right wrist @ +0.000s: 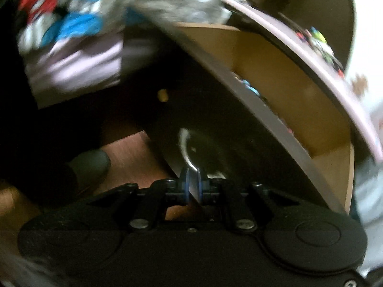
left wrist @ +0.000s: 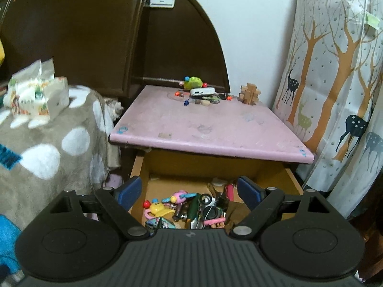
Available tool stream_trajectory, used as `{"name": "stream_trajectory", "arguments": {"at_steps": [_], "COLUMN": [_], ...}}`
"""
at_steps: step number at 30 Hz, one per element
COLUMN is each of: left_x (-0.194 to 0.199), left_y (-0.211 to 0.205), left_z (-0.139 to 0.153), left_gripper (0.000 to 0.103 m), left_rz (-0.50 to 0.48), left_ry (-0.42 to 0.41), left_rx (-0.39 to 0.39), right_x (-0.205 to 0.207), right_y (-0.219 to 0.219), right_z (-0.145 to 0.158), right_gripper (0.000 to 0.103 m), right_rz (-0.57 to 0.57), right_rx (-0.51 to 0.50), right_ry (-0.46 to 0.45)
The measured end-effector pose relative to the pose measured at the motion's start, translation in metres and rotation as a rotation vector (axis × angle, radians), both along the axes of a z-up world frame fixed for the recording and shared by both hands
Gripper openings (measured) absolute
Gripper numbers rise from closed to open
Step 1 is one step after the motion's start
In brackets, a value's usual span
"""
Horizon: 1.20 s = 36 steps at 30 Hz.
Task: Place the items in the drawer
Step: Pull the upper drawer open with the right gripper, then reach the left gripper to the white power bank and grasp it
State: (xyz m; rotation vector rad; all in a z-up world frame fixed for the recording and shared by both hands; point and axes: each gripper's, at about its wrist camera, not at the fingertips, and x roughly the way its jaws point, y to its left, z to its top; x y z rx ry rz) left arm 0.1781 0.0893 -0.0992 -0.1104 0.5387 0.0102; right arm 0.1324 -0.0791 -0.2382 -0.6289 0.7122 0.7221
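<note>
Currently the drawer [left wrist: 275, 174] stands pulled out beneath the pink tabletop [left wrist: 210, 129] and is already crowded with small toys and trinkets. The items remaining to be stowed lie at the far edge of the top: a green toy [left wrist: 192, 82], a white gadget [left wrist: 202, 91] among loose beads, and a wooden puzzle [left wrist: 250, 93]. All appear light and rigid. The puzzle should be gripped across its flat outer faces; the beaded pieces look prone to rolling or slipping.

The left gripper [left wrist: 189, 191] hovers over the drawer, jaws wide apart and empty. The right gripper [right wrist: 193, 186] is clamped on the metal drawer handle [right wrist: 185, 148] at the dark drawer front; that view is blurred.

A spotted blanket [left wrist: 55, 143] lies left of the table; a deer-print curtain [left wrist: 335, 71] hangs right.
</note>
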Motion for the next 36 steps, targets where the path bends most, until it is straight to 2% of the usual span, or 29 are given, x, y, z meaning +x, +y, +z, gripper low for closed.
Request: {"name": "stream_trajectory", "arguments": {"at_steps": [1,4,6,9,13,17,22,24,26,30,32,36], "left_x": [0.003,0.017,0.029,0.055,0.097,0.145,0.212,0.24,0.267,0.317,0.34,0.379], "left_y": [-0.005,-0.021,-0.029,-0.036,-0.043,-0.045,-0.037,-0.036,-0.035,-0.03,-0.029,-0.033], "left_z": [0.005,0.02,0.03,0.043,0.052,0.054,0.063,0.065,0.062,0.046,0.036,0.02], "left_gripper": [0.089,0.096,0.098,0.098,0.099,0.099,0.099,0.099,0.099,0.097,0.092,0.09], "left_rz": [-0.014,-0.062,-0.082,-0.102,-0.124,-0.15,-0.177,-0.179,-0.169,-0.175,-0.182,-0.196], "left_ry": [0.01,0.031,0.042,0.058,0.081,0.118,0.106,0.086,0.072,0.097,0.106,0.108], "left_rx": [0.02,0.085,0.119,0.117,0.141,0.161,0.148,0.179,0.216,0.226,0.238,0.277], "right_x": [0.005,0.014,0.021,0.029,0.024,0.018,0.021,0.022,0.022,0.027,0.032,0.042], "right_y": [-0.003,-0.015,-0.024,-0.034,-0.039,-0.045,-0.051,-0.052,-0.052,-0.053,-0.056,-0.059], "right_z": [0.003,0.019,0.027,0.031,0.032,0.038,0.034,0.032,0.029,0.025,0.023,0.017], "right_gripper": [0.006,0.018,0.026,0.029,0.032,0.048,0.057,0.06,0.066,0.074,0.075,0.076], "right_rz": [-0.023,-0.074,-0.107,-0.139,-0.122,-0.092,-0.093,-0.084,-0.074,-0.09,-0.117,-0.164], "right_rx": [0.019,0.094,0.143,0.188,0.207,0.246,0.274,0.268,0.261,0.277,0.288,0.29], "right_ry": [0.012,0.044,0.072,0.115,0.123,0.147,0.194,0.194,0.198,0.24,0.263,0.32]}}
